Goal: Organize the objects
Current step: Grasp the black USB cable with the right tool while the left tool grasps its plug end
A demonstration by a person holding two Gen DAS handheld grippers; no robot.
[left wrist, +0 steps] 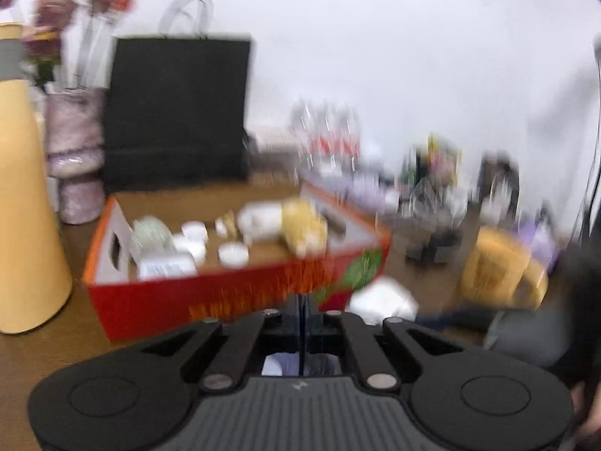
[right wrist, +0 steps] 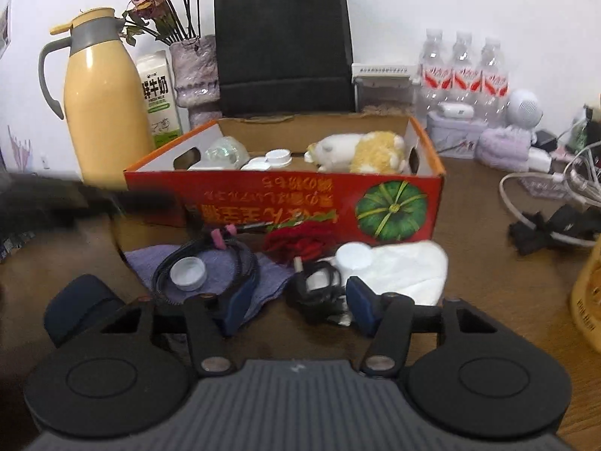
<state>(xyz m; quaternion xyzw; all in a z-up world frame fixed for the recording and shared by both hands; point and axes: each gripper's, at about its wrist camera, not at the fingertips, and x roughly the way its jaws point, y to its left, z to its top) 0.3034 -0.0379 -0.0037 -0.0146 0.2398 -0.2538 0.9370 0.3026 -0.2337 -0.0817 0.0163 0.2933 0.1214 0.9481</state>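
Note:
A red cardboard box (right wrist: 398, 206) with a pumpkin picture stands mid-table. Inside lie a white and yellow plush toy (right wrist: 360, 152) and small white jars (right wrist: 276, 157). In front of it a purple cloth (right wrist: 225, 270) carries a black cable coil and a white cap (right wrist: 188, 272). Beside that are a red bundle (right wrist: 300, 240), a white jar (right wrist: 353, 257) and a white tissue (right wrist: 409, 267). My right gripper (right wrist: 298, 300) is open, and a black cord bundle with a white plug (right wrist: 317, 289) lies between its blue pads without being pressed. In the blurred left wrist view my left gripper (left wrist: 302, 308) is shut just before the box (left wrist: 225, 300), with nothing visible between its fingers.
Behind the box stand a yellow thermos (right wrist: 101, 112), a milk carton (right wrist: 157, 94), a vase of dried roses (right wrist: 197, 71), a black paper bag (right wrist: 285, 45) and water bottles (right wrist: 462, 71). Loose cables (right wrist: 544, 188) lie at the right. A yellow object (right wrist: 589, 300) sits at the right edge.

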